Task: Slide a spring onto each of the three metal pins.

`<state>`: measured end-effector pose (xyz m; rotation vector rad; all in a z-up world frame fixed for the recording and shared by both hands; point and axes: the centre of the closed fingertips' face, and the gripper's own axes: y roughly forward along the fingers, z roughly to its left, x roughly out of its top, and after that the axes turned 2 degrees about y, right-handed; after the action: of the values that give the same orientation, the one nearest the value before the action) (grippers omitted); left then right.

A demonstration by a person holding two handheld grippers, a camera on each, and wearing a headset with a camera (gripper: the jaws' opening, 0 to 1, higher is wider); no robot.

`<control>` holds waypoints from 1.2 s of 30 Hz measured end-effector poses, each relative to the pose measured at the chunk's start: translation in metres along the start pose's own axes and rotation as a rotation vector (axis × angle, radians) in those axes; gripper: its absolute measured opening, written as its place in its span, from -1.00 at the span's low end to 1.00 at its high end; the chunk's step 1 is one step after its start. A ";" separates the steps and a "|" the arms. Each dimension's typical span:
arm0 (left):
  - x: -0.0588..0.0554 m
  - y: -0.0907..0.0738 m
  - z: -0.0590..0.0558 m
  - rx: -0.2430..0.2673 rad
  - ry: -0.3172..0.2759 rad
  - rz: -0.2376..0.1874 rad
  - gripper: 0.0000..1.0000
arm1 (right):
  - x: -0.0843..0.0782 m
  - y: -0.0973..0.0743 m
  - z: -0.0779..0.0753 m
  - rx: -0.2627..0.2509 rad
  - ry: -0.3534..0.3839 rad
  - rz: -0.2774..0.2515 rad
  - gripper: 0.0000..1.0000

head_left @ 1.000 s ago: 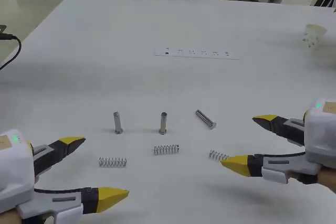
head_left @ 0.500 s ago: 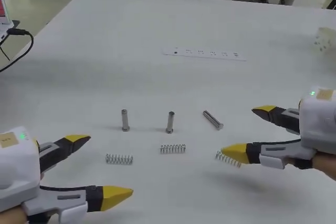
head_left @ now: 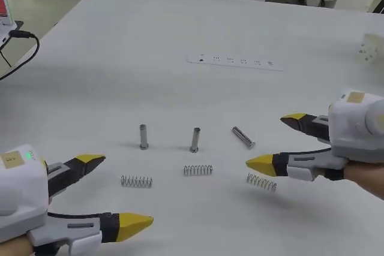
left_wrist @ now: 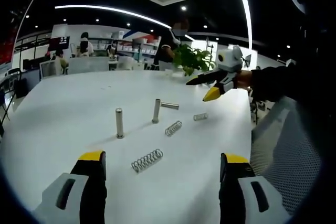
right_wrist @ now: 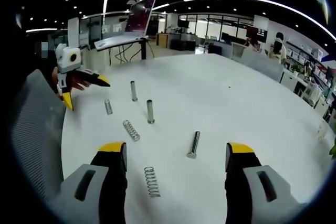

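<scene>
Two metal pins [head_left: 143, 136] [head_left: 195, 140] stand upright on the white table, and a third pin [head_left: 243, 137] lies on its side to their right. Below them lie three springs [head_left: 136, 181] [head_left: 198, 170] [head_left: 261, 182]. My left gripper [head_left: 120, 190] is open at the near left, just short of the left spring [left_wrist: 147, 160]. My right gripper [head_left: 270, 141] is open and empty, hovering above the right spring [right_wrist: 151, 181] and beside the lying pin [right_wrist: 193, 144].
A white power strip [head_left: 235, 62] lies further back on the table [head_left: 180, 28]. A black cable [head_left: 18, 46] hangs at the left edge. A small cup [head_left: 371, 46] sits at the far right. Chairs stand beyond the far edge.
My right gripper has moved left and a little away from me, uncovering the right spring. The left gripper has barely moved. Pins and springs lie as before.
</scene>
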<state>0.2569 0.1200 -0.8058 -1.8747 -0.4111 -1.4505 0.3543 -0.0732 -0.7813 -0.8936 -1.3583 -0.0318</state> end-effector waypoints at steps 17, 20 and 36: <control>-0.002 -0.003 0.003 0.014 -0.009 0.000 0.73 | 0.020 0.029 -0.013 0.009 -0.030 0.014 0.42; -0.003 -0.004 0.003 0.014 -0.010 0.000 0.73 | 0.021 0.034 -0.016 0.012 -0.032 0.022 0.38; -0.004 -0.009 0.007 0.019 -0.015 0.008 0.72 | 0.010 0.058 -0.030 0.005 0.009 0.116 0.17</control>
<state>0.2550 0.1320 -0.8074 -1.8710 -0.4223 -1.4232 0.4110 -0.0459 -0.8018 -0.9657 -1.2959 0.0568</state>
